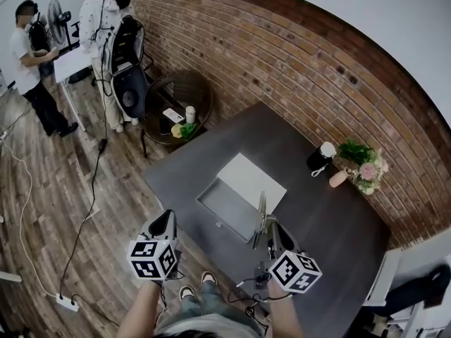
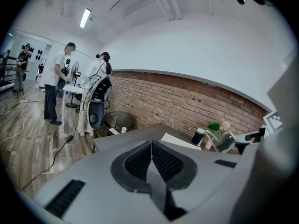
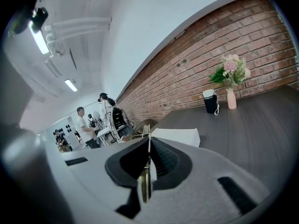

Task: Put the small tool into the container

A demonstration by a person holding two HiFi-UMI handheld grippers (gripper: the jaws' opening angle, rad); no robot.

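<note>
The task was only partly done. The small tool (image 1: 261, 213) was already picked up, but it was not yet in the container (image 1: 211, 191). What remained was to carry it over the open grey tray, lower it in and let it go.

The right gripper (image 1: 268, 225) had its 2 jaws pressed almost fully together on the tool, which stood between the pads. In the head view the tool rose from the jaws toward 12 o'clock, and its tip reached the near edge of the container; I could not tell if it touched that edge. The left gripper (image 1: 168, 218) was at about 9 o'clock from the right one, beyond the table (image 1: 331, 224) edge. Its jaws were closed pad against pad with nothing between them.

The container lay open in the middle of the table, at about 11 o'clock from the right gripper, with its white lid (image 1: 252, 178) folded back on the far side.

The tool looked thin, flat and metallic, long and narrow like a blade or tweezers. In the right gripper view it was seen edge-on, with a brass-coloured part low between the pads and a fine pale strip above. Its exact kind I could not tell. I judged it light and stiff, but easy to twist in such a narrow grip.
</note>
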